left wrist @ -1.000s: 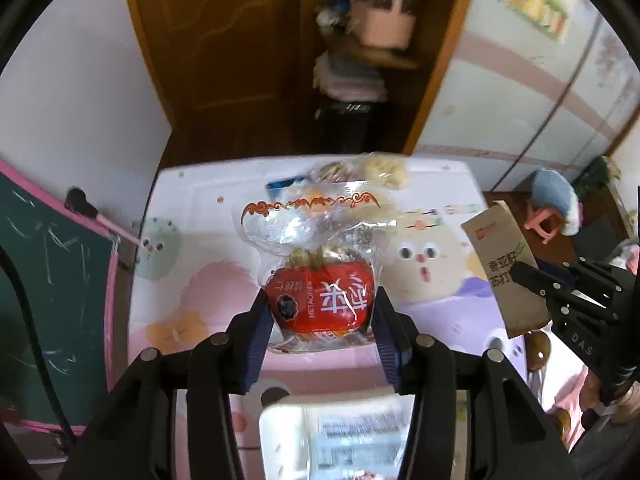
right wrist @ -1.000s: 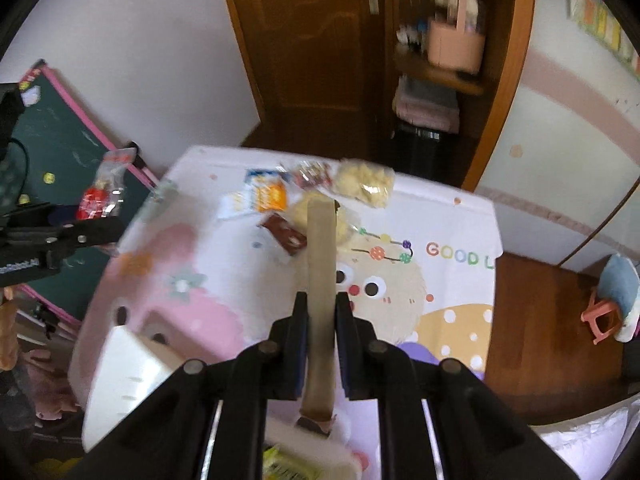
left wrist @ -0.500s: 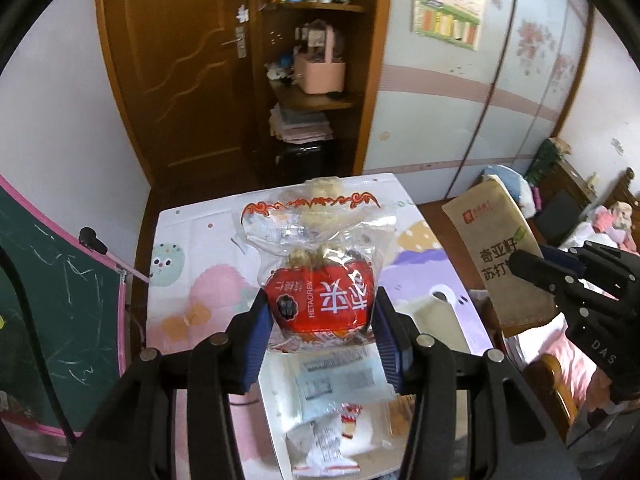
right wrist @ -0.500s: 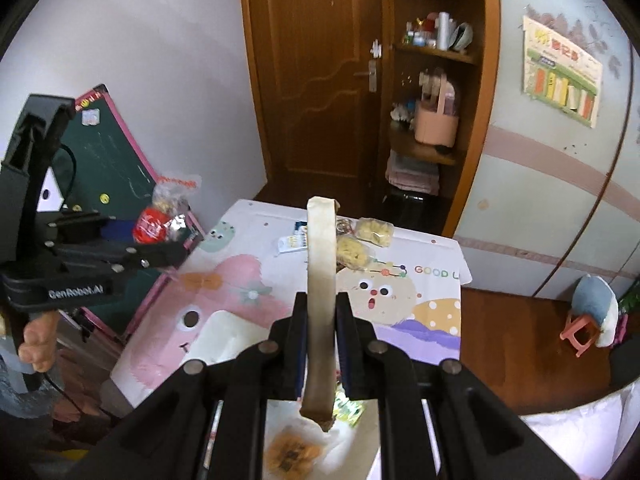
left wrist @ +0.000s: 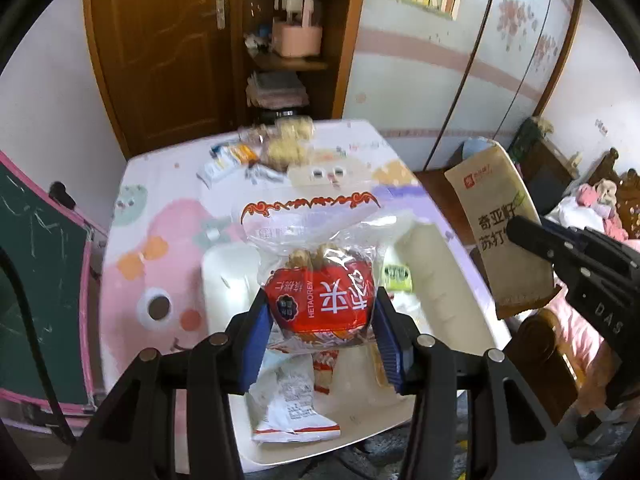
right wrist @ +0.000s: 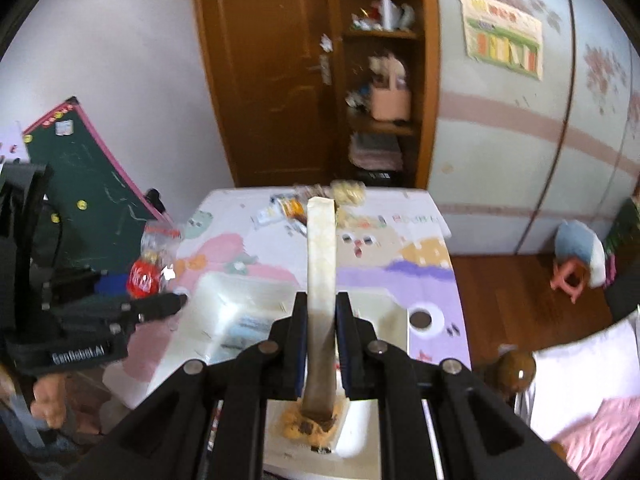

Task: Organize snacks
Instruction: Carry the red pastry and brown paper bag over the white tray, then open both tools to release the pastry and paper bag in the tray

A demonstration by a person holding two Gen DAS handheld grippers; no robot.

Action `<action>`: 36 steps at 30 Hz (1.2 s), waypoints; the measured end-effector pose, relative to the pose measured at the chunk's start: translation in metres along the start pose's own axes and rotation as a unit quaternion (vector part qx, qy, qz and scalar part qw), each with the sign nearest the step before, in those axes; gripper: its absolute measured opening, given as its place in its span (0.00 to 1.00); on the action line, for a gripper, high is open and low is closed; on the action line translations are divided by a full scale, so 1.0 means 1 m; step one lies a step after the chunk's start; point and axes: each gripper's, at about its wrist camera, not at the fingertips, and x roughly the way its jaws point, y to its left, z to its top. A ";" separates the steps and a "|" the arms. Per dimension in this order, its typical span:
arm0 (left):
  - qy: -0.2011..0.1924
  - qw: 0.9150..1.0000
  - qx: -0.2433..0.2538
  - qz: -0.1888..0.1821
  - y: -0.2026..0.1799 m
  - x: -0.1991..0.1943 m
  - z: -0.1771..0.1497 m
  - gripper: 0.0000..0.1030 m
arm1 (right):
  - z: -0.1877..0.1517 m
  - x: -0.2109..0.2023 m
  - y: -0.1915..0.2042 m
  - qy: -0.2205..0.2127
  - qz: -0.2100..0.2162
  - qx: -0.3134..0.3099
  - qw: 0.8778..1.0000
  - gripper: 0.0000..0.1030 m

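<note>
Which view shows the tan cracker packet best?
The left wrist view: the tan cracker packet shows its printed face, clamped in the right hand-held gripper. The right wrist view shows the packet only edge-on, a thin strip between shut jaws.

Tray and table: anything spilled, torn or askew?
Nothing stands out. Packets lie loose in the white tray, more wait at the table's far end; red snack bag and tan packet are gripped intact.

Left gripper point(left wrist: 320, 332) clamping red snack bag point(left wrist: 322, 296), white tray point(left wrist: 436, 264) below
</note>
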 end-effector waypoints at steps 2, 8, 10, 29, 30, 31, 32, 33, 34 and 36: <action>0.016 1.000 0.003 0.001 -0.005 0.017 -0.009 0.46 | -0.009 0.012 -0.003 0.019 -0.013 0.006 1.000 0.12; 0.057 0.998 0.022 0.022 -0.019 0.055 -0.026 0.48 | -0.023 0.045 -0.013 0.068 -0.027 0.014 0.997 0.13; 0.069 0.997 0.025 0.036 -0.021 0.064 -0.031 0.54 | -0.027 0.052 -0.014 0.080 -0.029 0.020 0.996 0.13; 0.057 0.997 -0.001 0.055 -0.009 0.068 -0.038 0.83 | -0.052 0.094 -0.012 0.169 0.018 0.080 0.982 0.45; 0.057 0.997 -0.001 0.056 -0.009 0.069 -0.038 0.83 | -0.052 0.094 -0.012 0.168 0.019 0.080 0.982 0.45; 0.058 0.997 -0.001 0.057 -0.009 0.069 -0.038 0.83 | -0.052 0.093 -0.011 0.167 0.019 0.079 0.983 0.45; 0.057 0.997 0.000 0.056 -0.009 0.069 -0.038 0.83 | -0.052 0.092 -0.010 0.166 0.020 0.078 0.983 0.45; 0.056 0.997 0.000 0.056 -0.009 0.069 -0.038 0.83 | -0.052 0.091 -0.010 0.165 0.020 0.077 0.983 0.45; 0.054 0.997 0.000 0.056 -0.009 0.069 -0.038 0.83 | -0.052 0.090 -0.011 0.164 0.019 0.077 0.983 0.45; 0.051 0.997 0.000 0.057 -0.009 0.068 -0.038 0.83 | -0.052 0.089 -0.011 0.162 0.016 0.077 0.984 0.45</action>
